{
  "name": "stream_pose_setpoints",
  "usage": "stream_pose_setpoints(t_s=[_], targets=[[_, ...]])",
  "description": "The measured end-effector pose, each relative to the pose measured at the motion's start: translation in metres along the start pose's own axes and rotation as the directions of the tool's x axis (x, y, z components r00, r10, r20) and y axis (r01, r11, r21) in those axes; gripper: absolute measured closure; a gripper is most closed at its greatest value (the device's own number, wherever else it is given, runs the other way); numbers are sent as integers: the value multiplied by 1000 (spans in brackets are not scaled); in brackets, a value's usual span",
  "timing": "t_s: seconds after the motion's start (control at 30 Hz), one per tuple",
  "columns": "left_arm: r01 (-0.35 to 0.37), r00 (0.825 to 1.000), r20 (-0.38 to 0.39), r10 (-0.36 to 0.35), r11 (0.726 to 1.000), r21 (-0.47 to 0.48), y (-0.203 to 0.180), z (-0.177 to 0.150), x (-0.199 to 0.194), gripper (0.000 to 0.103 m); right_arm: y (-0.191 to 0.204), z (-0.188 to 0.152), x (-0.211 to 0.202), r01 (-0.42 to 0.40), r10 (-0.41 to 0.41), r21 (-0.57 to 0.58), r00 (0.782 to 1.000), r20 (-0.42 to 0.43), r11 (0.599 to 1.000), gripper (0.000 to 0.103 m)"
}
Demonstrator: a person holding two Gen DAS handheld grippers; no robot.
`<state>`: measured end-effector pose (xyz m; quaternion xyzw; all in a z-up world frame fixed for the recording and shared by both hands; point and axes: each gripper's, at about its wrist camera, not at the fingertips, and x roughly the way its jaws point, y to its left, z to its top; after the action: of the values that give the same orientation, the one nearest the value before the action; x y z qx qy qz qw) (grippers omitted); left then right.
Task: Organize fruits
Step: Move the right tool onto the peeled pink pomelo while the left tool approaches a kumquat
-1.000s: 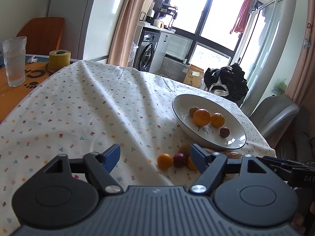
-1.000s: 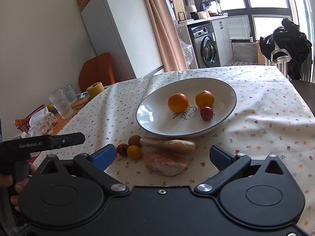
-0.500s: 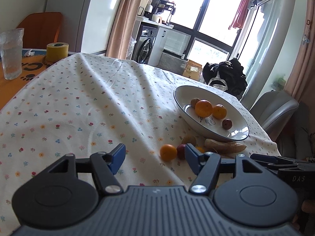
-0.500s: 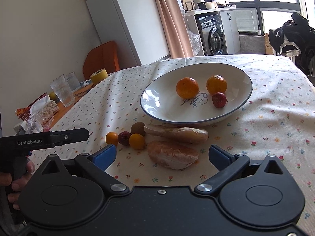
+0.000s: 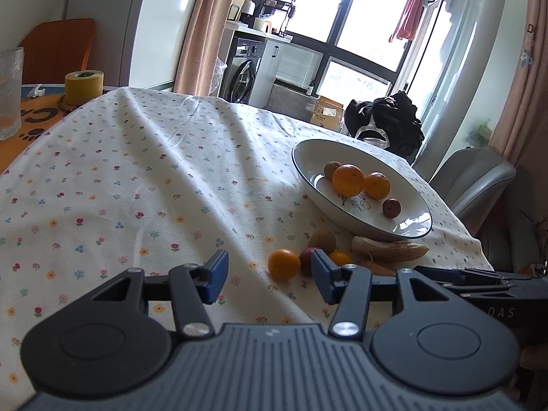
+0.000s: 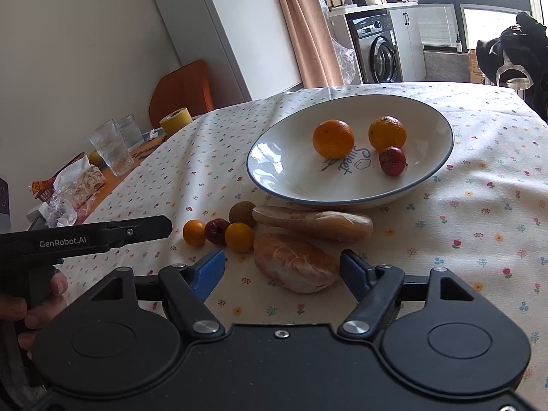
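White glazed ceramic, rimmed in dark blue, the shallow oval bowl (image 6: 349,157) sits in the upper middle of the right wrist view on a cream tablecloth printed with small flowers (image 6: 479,212). Inside it lie two round oranges (image 6: 333,138), side by side, with a small dark red fruit (image 6: 392,161) just below the right one. The left wrist view adds a small brownish-green fruit (image 5: 331,170) behind the oranges, at centre right of that frame.

Below the bowl's near edge, outside it, a cluster rests on the cloth: a small orange citrus (image 6: 194,232), a dark red fruit (image 6: 216,231) touching it, a second small orange citrus (image 6: 239,237) and a round brown fruit (image 6: 242,213) above. To their right lie two pale, tan elongated pieces (image 6: 313,222), one above the other; what they are I cannot tell.

The right gripper (image 6: 282,270), at the bottom of its frame, has its blue-tipped fingers spread wide and empty, flanking the lower tan piece. The left gripper (image 5: 269,275) is likewise spread and holds nothing; the cluster shows between and just beyond its fingertips. Its black body enters the right wrist view at lower left, held by a hand (image 6: 37,308).

A yellow tape roll (image 5: 84,85) and a clear ribbed glass (image 5: 10,94) stand at the upper left.
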<state>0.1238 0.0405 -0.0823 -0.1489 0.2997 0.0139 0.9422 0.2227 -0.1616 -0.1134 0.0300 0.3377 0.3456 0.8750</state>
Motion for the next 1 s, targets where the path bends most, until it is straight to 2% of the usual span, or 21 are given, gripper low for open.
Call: stream_pose_setpoints(t_s=[0.2, 0.27, 0.33, 0.4, 0.5, 1.0], targets=[[19, 1000, -2, -19, 1000, 13, -6, 1, 5, 57, 3, -2, -6, -36, 36, -12, 999, -33, 999, 52], [23, 1000, -4, -23, 1000, 16, -7, 1, 7, 58, 4, -3, -8, -54, 53, -18, 998, -44, 998, 54], [28, 1000, -8, -28, 999, 21, -9, 0, 9, 59, 5, -4, -9, -63, 62, -26, 997, -50, 998, 54], [38, 999, -17, -37, 999, 27, -12, -1, 11, 66, 5, -4, -8, -53, 51, -35, 998, -48, 998, 54], [45, 999, -25, -44, 998, 32, -13, -1, 13, 72, 3, -3, -4, -31, 30, -35, 999, -43, 999, 53], [26, 998, -59, -25, 999, 22, -7, 2, 34, 72, 7, 2, 16, -32, 29, -58, 999, -43, 998, 51]])
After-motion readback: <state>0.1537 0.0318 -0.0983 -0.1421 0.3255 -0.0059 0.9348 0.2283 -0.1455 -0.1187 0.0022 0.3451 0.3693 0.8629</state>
